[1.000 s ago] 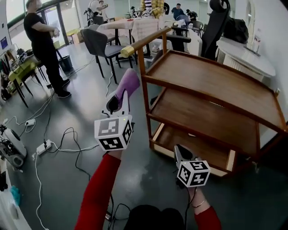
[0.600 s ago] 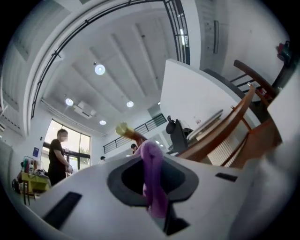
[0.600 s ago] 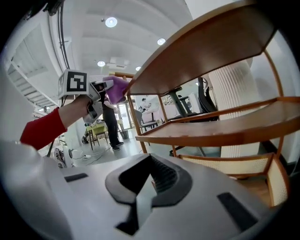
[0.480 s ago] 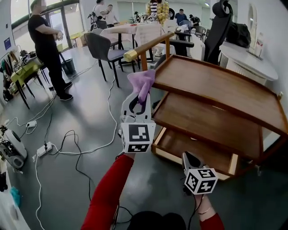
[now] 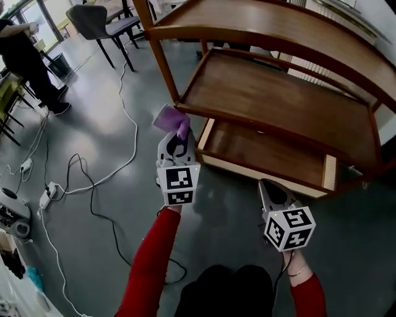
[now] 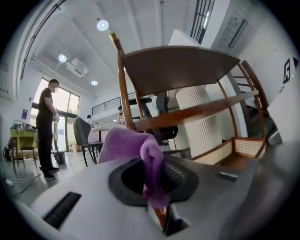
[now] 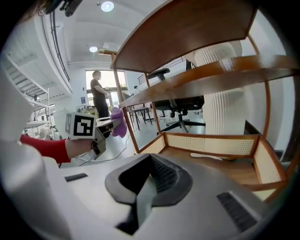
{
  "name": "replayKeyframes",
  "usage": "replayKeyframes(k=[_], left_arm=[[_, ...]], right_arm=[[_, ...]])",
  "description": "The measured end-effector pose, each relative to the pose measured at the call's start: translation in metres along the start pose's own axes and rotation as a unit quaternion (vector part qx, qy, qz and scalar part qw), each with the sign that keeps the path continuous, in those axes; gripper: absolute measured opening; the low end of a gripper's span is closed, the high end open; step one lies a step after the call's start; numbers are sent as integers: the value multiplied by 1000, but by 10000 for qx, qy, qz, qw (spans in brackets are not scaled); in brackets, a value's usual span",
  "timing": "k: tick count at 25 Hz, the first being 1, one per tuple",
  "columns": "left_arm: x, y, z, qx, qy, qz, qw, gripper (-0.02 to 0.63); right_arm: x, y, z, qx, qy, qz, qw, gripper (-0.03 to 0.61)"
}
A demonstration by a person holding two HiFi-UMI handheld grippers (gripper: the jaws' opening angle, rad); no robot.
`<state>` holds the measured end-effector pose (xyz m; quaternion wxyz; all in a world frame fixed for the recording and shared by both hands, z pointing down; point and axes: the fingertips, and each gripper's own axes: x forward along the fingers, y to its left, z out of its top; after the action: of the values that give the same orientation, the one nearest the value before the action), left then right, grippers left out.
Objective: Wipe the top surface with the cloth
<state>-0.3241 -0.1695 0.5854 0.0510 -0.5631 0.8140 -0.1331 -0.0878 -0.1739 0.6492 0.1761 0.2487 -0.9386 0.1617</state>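
Cloth (image 5: pixel 171 119) clamped in left gripper (image 5: pixel 179 134), beside wooden cart (image 5: pixel 185 78).
Held off the middle shelf's corner, well below the top surface (image 5: pixel 278 28); right gripper (image 5: pixel 270 189) closed, empty.

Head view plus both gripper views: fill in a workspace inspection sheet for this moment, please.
Surface: wooden cart's top shelf, bare, not yet touched by the cloth.
Job's things: purple cloth, clamped in the left gripper, near the cart's corner post.
Clutter: nothing seen on the top shelf.
Grippers: left shut on the cloth; right gripper shut, empty, low near the bottom shelf.
Cables: white cable and black cable loose on the floor.
Surroundings: person standing, chair.
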Motion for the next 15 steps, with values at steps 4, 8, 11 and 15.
replayKeyframes(k=[4,8,11,15], left_arm=[[3,-22,-84,-484,947,-324,9938,51],[13,-39,-155,-851,1878,-535,9770,51],[15,-42,-175,-1072,2170,-507,9689,51],[11,-47,-167,-972,2023,-618,9725,51]], right_arm=[[-1,-13,-27,160,202,-89,9996,11],[0,-24,-51,273,397,-160,9987,11],[-3,-32,-63,351,505,-223,9979,11],[-4,-37,-65,482,472,-339,9971,11]])
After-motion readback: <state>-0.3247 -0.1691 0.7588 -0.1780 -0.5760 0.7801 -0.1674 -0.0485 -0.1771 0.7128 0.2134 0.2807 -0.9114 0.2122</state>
